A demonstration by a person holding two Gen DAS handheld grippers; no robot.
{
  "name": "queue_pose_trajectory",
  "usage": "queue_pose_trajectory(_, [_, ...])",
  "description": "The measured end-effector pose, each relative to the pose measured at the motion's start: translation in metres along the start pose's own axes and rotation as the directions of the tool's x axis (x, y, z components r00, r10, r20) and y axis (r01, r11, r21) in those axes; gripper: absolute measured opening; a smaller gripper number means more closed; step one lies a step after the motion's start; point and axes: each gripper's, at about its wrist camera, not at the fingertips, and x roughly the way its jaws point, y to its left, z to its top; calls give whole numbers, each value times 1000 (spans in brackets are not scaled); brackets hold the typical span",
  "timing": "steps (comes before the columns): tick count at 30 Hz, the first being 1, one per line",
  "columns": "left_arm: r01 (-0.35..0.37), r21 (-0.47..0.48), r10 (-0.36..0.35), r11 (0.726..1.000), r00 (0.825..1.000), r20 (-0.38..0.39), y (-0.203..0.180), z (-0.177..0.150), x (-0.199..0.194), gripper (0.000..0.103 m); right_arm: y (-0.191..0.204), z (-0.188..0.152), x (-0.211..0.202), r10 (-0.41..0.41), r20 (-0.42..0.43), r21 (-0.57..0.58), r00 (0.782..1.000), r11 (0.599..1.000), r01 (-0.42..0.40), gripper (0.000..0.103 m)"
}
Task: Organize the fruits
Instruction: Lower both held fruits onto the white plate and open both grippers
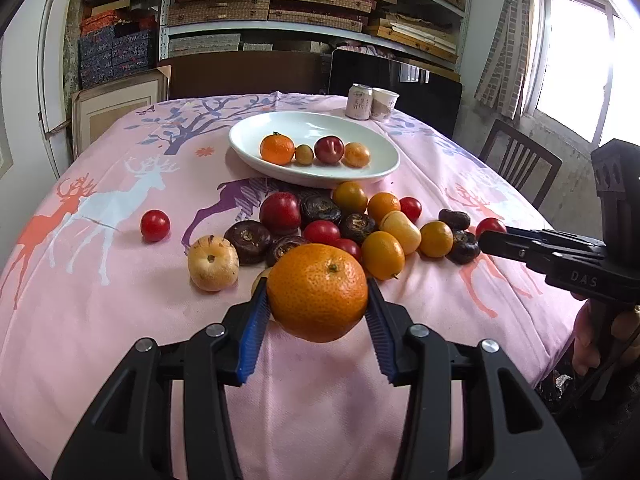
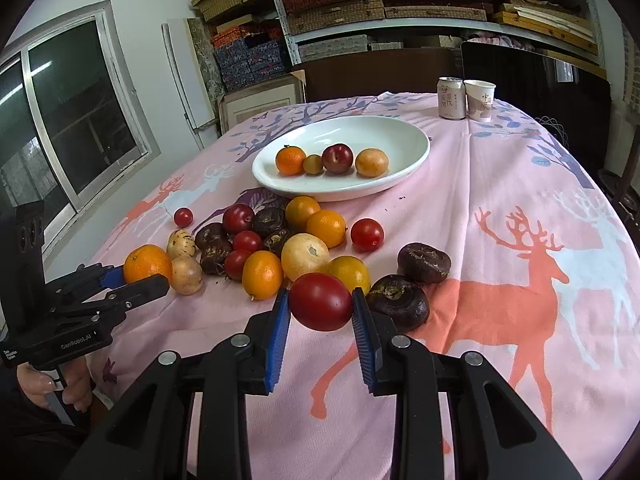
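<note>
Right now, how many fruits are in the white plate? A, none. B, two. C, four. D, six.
C: the plate holds four in a row: a mandarin, a small yellowish fruit, a red plum and a yellow fruit.

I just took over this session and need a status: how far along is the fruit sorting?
Early. Done: four fruits sit in the white plate. In hand: the left gripper is shut on a mandarin, and the right gripper is shut on a red tomato. Left: the pile on the tablecloth, around twenty fruits, including a lone cherry tomato.
</note>
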Motion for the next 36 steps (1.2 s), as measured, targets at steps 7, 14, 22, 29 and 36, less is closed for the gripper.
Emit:
queue_pose_trajectory(7, [-5, 5, 5, 1000, 1000, 20, 1, 8, -6, 45, -1, 5, -9, 21, 32, -10, 999, 1000, -21, 31])
queue_pose_trajectory(14, [0, 27, -1, 1000, 1000, 11, 6, 46, 3, 45, -17, 42, -12, 6, 68, -3, 998, 1000, -6, 31])
queue_pose_trajectory(22, [5, 30, -5, 1000, 1000, -20, 15, 139, 69, 46, -38, 136, 40, -1, 83, 7, 997, 1000, 0, 31])
queue_pose_trajectory(29, [-7, -38, 2, 999, 990, -138, 27, 190, 172, 46, -61, 172, 136, -50, -20, 56, 999, 997, 51, 31])
queue_pose_trajectory(36, [-32, -71, 21, 997, 986, -163, 37, 199, 204, 69, -66, 169, 147, -66, 10, 63, 998, 996, 65, 54])
